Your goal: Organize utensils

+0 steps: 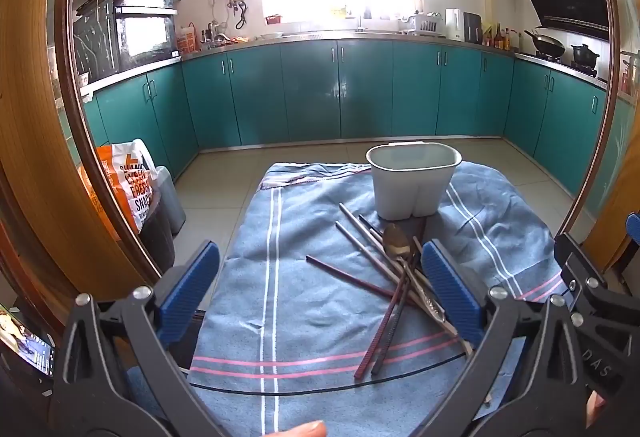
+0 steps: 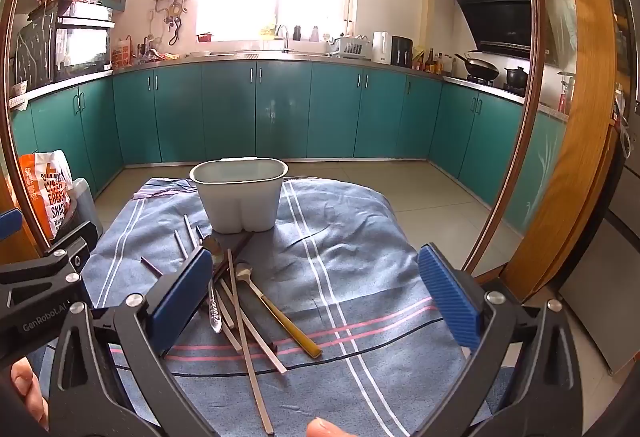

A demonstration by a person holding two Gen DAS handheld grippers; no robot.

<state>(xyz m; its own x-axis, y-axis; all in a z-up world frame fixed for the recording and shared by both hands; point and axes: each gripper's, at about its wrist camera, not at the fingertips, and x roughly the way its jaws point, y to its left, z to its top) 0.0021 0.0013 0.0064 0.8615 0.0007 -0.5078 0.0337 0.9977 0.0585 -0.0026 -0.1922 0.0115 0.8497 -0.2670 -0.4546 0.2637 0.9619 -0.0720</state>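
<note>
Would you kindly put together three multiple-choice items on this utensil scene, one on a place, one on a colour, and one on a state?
1. Where does the white holder stand relative to the pile of utensils?
A. beyond the pile, at the cloth's far end
B. on the floor beside the cloth
C. on the kitchen counter

2. What colour is the handle of the smaller spoon?
A. red
B. yellow
C. green

3. What state is the right gripper in?
A. shut on a chopstick
B. shut on a spoon
C. open, holding nothing

Answers: 1 A, the holder sits on the blue striped cloth beyond the pile. 2 B, the right wrist view shows a yellow handle. 3 C, its blue pads stand wide apart with only cloth between them.
</note>
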